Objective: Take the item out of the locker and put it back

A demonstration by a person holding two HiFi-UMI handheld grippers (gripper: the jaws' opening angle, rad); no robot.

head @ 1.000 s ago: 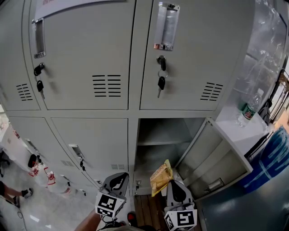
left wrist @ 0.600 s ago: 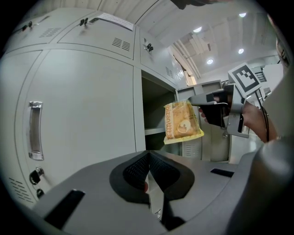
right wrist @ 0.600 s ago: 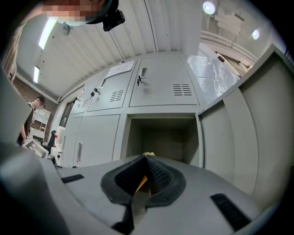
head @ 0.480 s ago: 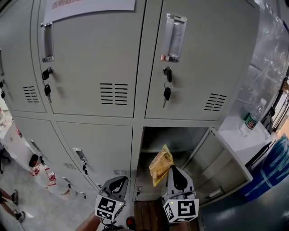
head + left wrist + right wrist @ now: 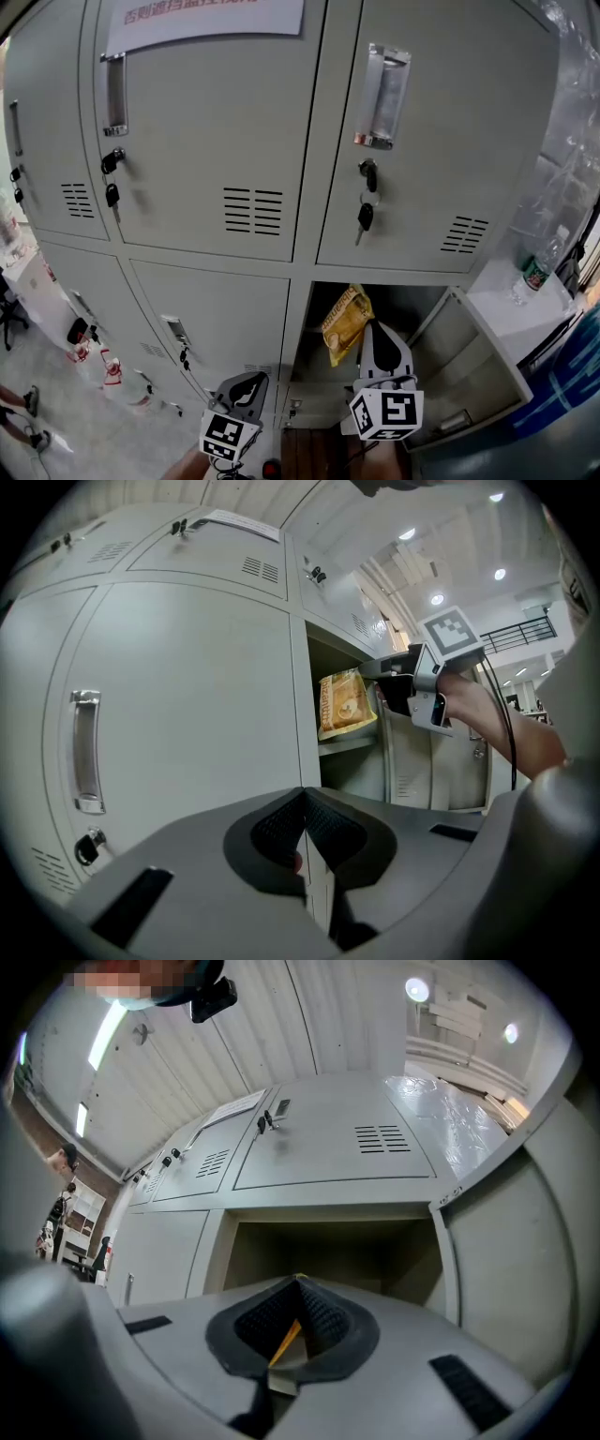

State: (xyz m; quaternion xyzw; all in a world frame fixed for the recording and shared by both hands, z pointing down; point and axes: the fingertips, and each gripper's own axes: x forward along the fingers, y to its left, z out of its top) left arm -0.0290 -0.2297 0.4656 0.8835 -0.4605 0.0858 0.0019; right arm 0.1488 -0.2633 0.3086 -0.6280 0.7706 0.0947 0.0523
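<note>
Water bottle (image 5: 535, 276): upright on white ledge (image 5: 506, 314), far right.
Keys (image 5: 365, 217): hanging from two upper door locks (image 5: 368, 170).
Paper sign (image 5: 208, 16): on top-left door (image 5: 187, 131).
Plastic sheeting (image 5: 567, 150): right edge.

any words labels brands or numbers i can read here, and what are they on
Nothing reads clearly.
notice on upper door: red characters, blurred and cut by the frame edge
bag: print too small
bottle label: too small
left cube, right cube: square markers, no words
</note>
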